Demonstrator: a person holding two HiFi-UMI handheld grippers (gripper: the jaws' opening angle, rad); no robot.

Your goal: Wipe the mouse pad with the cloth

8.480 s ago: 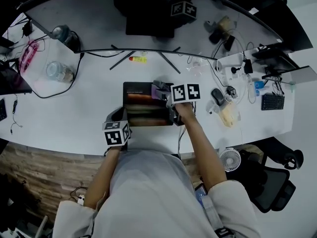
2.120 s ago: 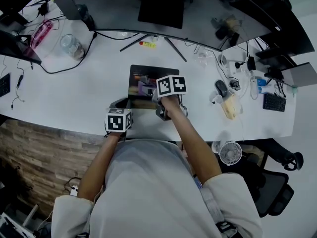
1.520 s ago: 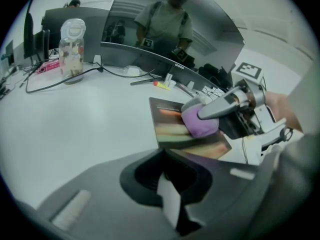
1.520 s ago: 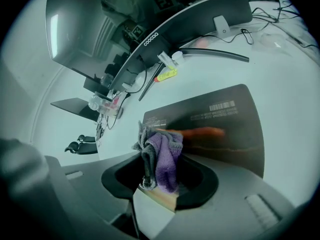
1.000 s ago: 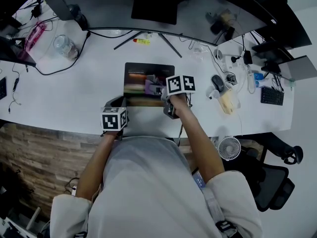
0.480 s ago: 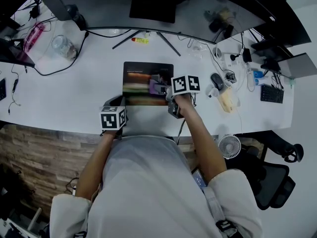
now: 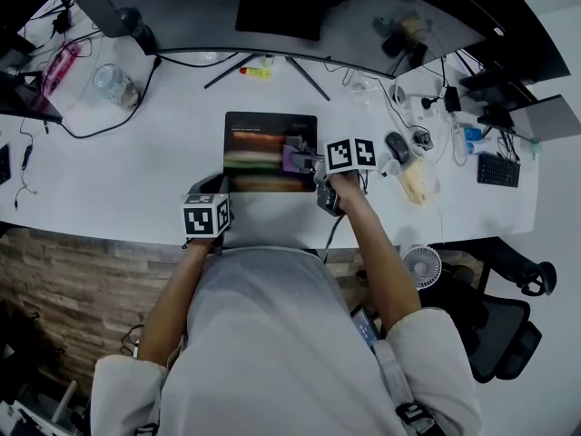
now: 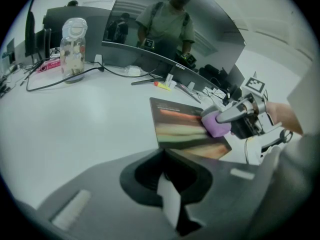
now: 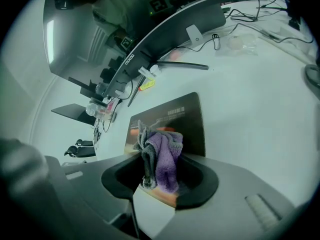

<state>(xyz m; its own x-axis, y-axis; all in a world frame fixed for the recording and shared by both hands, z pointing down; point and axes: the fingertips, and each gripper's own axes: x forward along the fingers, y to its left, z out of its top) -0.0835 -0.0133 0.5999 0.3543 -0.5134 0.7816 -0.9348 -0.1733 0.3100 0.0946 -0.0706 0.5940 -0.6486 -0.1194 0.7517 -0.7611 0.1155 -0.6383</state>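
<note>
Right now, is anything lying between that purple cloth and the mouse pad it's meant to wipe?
Nothing visible does. The right gripper has its jaws shut on the cloth, which appears to rest on the right part of the mouse pad; the rest of the pad's surface is bare.

The right gripper (image 7: 310, 163) holds the purple cloth (image 7: 294, 158) on the mouse pad (image 7: 257, 149), near its right edge.

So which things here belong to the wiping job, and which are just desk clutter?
In use: mouse pad, purple cloth, right gripper clamping the cloth.
Lying about: jar, computer mouse, desk fan, curved monitor.
</note>
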